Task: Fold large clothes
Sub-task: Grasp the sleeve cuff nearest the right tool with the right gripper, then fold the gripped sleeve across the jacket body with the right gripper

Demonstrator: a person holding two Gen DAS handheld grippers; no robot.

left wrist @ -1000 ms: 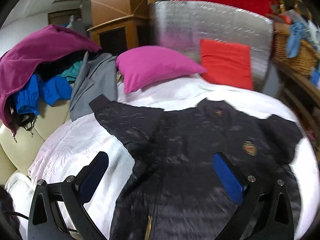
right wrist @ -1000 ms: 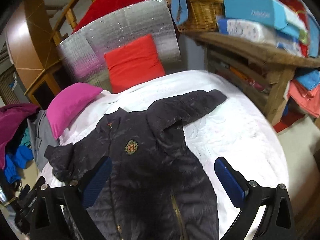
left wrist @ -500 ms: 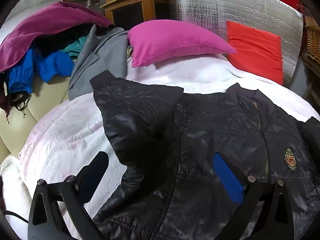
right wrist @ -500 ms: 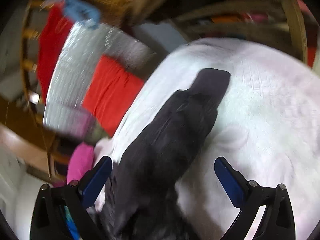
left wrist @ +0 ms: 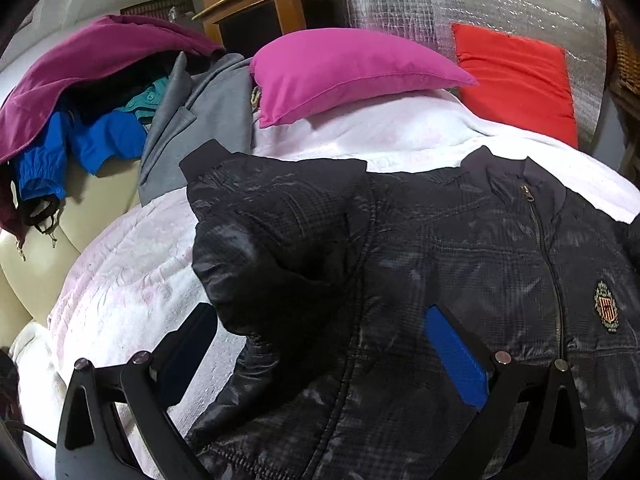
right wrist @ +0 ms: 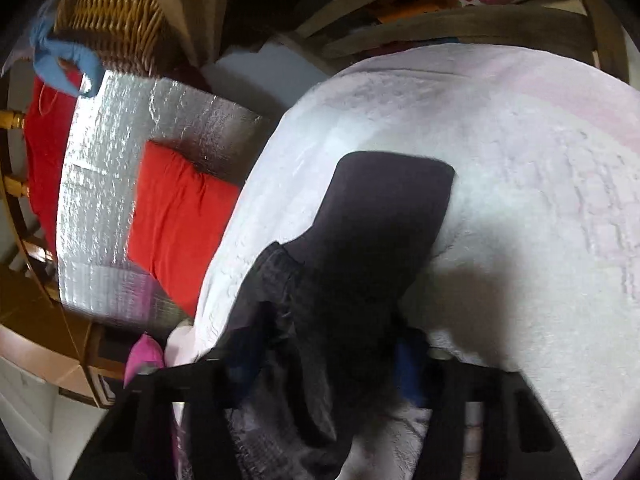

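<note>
Your black jacket [left wrist: 460, 264] lies front-up and zipped on the white blanket [left wrist: 132, 280], its collar toward the pink pillow [left wrist: 344, 72] and the red cushion [left wrist: 516, 80] that leans on a silver foil panel [left wrist: 460, 4]. A crest badge [left wrist: 607, 307] shows on the chest at the right of the left wrist view. One sleeve [left wrist: 272, 216] bends upward from the shoulder, its cuff ending near a grey garment [left wrist: 200, 128] at the blanket's edge. Beyond that, a heap of maroon, blue and teal clothes [left wrist: 80, 92] spills over a cream seat [left wrist: 44, 264].

Your left gripper [left wrist: 320, 356] hangs low over the jacket with its jaws spread wide. The bulging fold of that sleeve sits between the blue pads [left wrist: 456, 360], but neither pad presses on it; the left finger stands over bare blanket and the right over the jacket's body.

Your right gripper [right wrist: 328, 364] has the other sleeve [right wrist: 352, 264] between its fingers. Its jaws are closing on the dark fabric just behind the cuff [right wrist: 392, 196], which juts past them onto the blanket. The fingers are blurred and deep in shadow, so you cannot tell whether the pads already press the cloth. That view is rolled sideways: a wicker basket [right wrist: 116, 12] with a pale blue cloth [right wrist: 64, 60] sits at upper left, above the foil panel and red cushion.
</note>
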